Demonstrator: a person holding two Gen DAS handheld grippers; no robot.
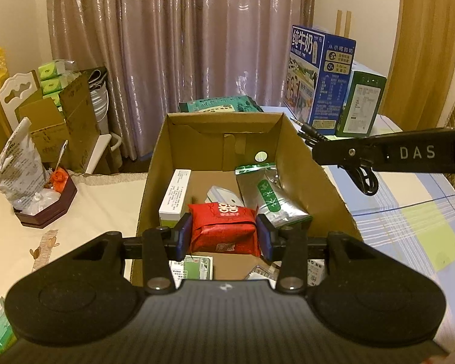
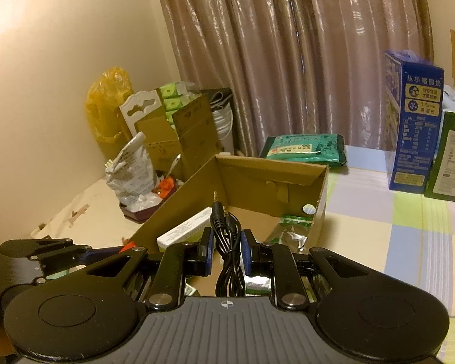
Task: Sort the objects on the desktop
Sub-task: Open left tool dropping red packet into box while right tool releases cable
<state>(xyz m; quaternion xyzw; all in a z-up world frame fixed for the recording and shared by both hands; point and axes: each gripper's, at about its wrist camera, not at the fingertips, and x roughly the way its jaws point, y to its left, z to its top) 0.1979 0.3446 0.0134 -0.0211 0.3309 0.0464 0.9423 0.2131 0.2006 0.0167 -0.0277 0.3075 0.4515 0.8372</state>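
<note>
- In the left wrist view the left gripper (image 1: 224, 233) sits low in the middle of the frame, clamped on a red packet (image 1: 223, 227); a blue pad presses each end of it.
- The red packet hangs above the open cardboard box (image 1: 154, 163), near the box's closest edge.
- Inside the box, a white carton (image 1: 174, 195) lies along the left wall, a silver and green pouch (image 1: 270, 195) lies toward the right, and a small white item sits between them, partly hidden by the packet.
- The right gripper (image 2: 226, 250) is closed on a folded black audio cable (image 2: 224, 236), whose plugs stick up past the fingers.
- In the right wrist view the cable is held over the near end of the box (image 2: 267, 173), at centre frame.
- In the left wrist view the right gripper (image 1: 311, 139) reaches in from the right edge, its cable plugs over the box's right wall.
- A blue milk carton (image 1: 318, 75) and a green box (image 1: 361, 106) stand on the checked cloth (image 1: 409, 212) at upper right.
- A green packet (image 2: 303, 148) lies just behind the cardboard box, before the curtain (image 1: 179, 45).
</note>
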